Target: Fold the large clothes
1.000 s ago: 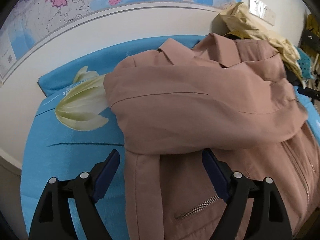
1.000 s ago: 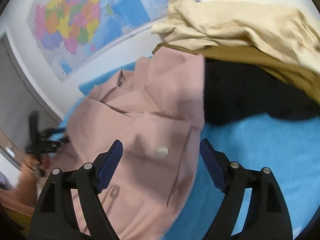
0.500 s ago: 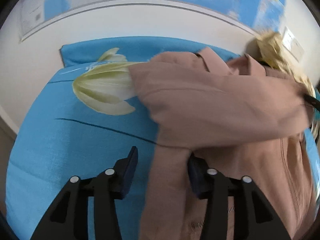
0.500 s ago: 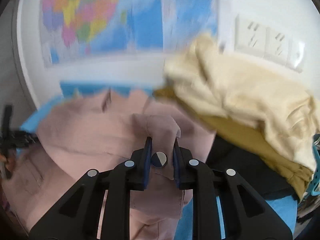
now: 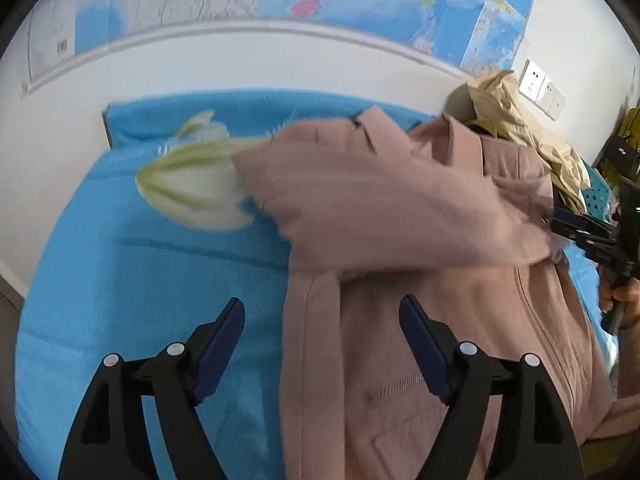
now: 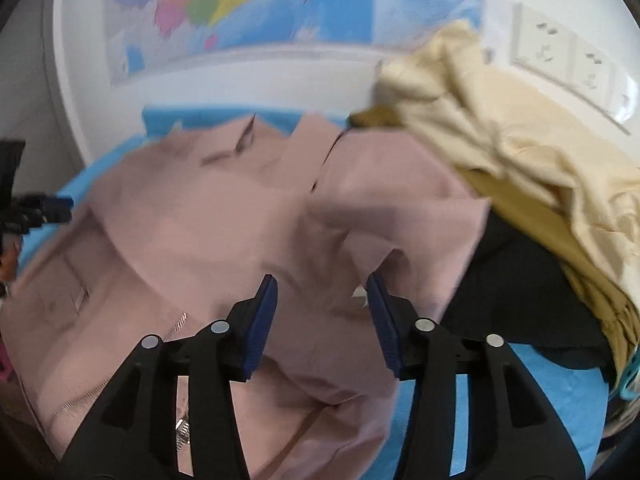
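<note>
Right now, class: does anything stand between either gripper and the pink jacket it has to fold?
Nothing visible does. The left gripper is opening over the pink jacket with its side edge bare between the fingers. The right gripper is opening over a fold of it. The pile of beige clothes lies behind, beside the collar.

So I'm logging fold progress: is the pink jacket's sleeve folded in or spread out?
Folded in: the sleeve lies across the pink jacket's chest, above the front zip.

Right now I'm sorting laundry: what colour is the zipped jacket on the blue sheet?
Dusty pink jacket; clearest in the left wrist view.
</note>
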